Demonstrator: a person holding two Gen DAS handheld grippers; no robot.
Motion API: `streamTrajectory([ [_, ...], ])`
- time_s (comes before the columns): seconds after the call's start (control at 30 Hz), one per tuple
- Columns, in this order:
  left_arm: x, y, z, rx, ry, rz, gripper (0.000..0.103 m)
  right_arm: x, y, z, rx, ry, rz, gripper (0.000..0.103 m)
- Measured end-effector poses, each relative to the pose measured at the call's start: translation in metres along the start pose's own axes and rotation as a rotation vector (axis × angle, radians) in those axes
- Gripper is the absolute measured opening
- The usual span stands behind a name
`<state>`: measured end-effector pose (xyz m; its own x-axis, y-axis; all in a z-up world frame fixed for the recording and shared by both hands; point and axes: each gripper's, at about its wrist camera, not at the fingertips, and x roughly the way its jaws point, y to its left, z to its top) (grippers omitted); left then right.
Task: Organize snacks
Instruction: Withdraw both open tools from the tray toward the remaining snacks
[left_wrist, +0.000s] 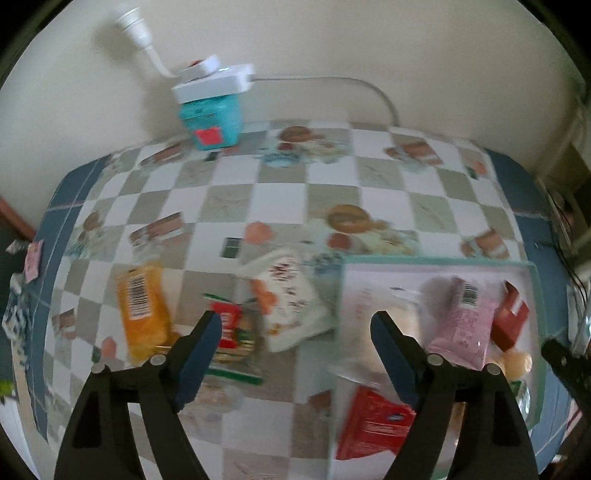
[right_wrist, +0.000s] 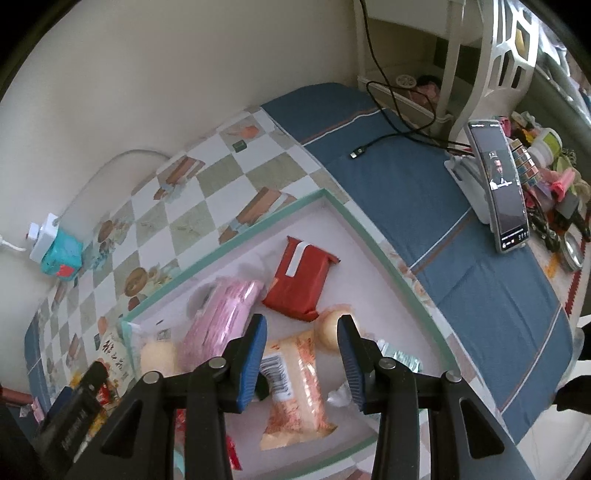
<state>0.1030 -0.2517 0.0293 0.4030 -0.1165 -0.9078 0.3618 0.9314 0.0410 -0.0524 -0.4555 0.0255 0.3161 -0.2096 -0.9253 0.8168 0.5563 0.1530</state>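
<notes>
Tray (right_wrist: 236, 242): shallow, white floor, green rim; it sits on your checkered tabletop (left_wrist: 258, 192), to the right of the loose snacks.
In tray: pink packet (right_wrist: 221, 321), red packet (right_wrist: 303, 277), orange speckled packet (right_wrist: 295, 387) with barcode up, two pale round buns (right_wrist: 332, 328).
Loose on tabletop: yellow packet (left_wrist: 142, 314), small red packet (left_wrist: 231, 328), white printed bag (left_wrist: 291, 306) touching the tray's left rim.
Left gripper (left_wrist: 295, 350): your fingers (left_wrist: 201, 350) stand wide apart, holding nothing, hovering above the tray's left edge and the small red packet.
Right gripper (right_wrist: 301, 354): your fingers (right_wrist: 253, 358) are spread, nothing between them, above the orange speckled packet.
Back wall: teal box (left_wrist: 212, 118) with a white power strip (left_wrist: 214, 79) on top.
Right side: phone (right_wrist: 498, 184) upright on a stand, on blue cloth (right_wrist: 461, 258).
</notes>
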Motion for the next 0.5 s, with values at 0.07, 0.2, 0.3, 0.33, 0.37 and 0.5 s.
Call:
streamTrajectory([
  [0.07, 0.0, 0.016, 0.001, -0.039, 0.011, 0.004, 0.084, -0.001, 0.005, -0.004, -0.006, 0.006, 0.006, 0.059],
  [0.2, -0.003, 0.049, 0.005, -0.113, 0.012, 0.018, 0.087, -0.006, 0.016, -0.01, -0.026, 0.005, 0.002, 0.066],
  [0.3, -0.005, 0.076, 0.009, -0.164, 0.005, 0.04, 0.091, -0.008, 0.021, -0.013, -0.021, 0.005, -0.011, 0.074],
  [0.33, -0.005, 0.086, 0.01, -0.179, 0.006, 0.048, 0.091, -0.008, 0.023, -0.015, -0.021, 0.007, -0.018, 0.074],
  [0.37, -0.005, 0.095, 0.011, -0.193, 0.007, 0.056, 0.091, -0.008, 0.025, -0.016, -0.022, 0.01, -0.025, 0.074],
  [0.5, -0.002, 0.132, 0.01, -0.235, 0.013, 0.091, 0.091, -0.01, 0.036, -0.023, -0.034, 0.014, -0.034, 0.076],
])
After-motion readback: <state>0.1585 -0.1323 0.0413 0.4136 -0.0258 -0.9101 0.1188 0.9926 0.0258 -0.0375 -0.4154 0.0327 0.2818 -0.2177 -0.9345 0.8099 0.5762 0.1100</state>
